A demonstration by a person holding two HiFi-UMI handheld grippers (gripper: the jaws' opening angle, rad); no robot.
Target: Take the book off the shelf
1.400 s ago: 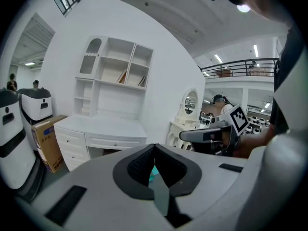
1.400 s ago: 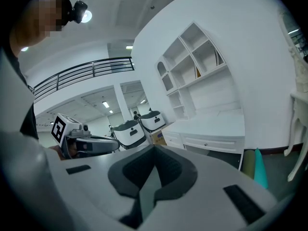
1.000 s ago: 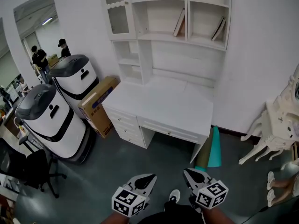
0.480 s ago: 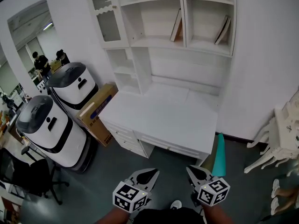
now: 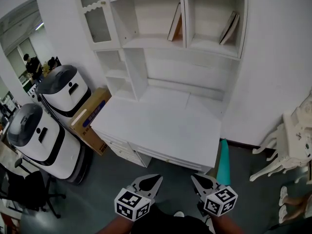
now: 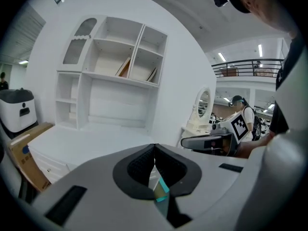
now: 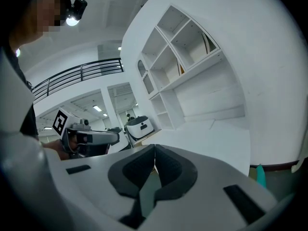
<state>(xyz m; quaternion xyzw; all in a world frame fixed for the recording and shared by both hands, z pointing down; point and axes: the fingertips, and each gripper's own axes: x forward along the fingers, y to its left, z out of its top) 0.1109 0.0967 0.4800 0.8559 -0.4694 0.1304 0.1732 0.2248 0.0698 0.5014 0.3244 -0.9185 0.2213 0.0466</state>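
Note:
Two thin books lean in the white hutch above the desk: one book in the middle cubby, another book in the right cubby. The left gripper view also shows the middle book and the right book. My left gripper and right gripper hang low in the head view, in front of the desk's near edge, far below the shelves. Both sets of jaws are shut with nothing between them. From the right gripper view the hutch stands far off.
A white desk with drawers stands under the hutch. Two white-and-grey machines and a cardboard box crowd its left side. A teal roll leans at its right corner, and white ornate furniture stands further right. People stand in the far left background.
The desk and hutch have grown larger and shifted in the head view as I came closer. Both grippers stay shut at the bottom of the frame.

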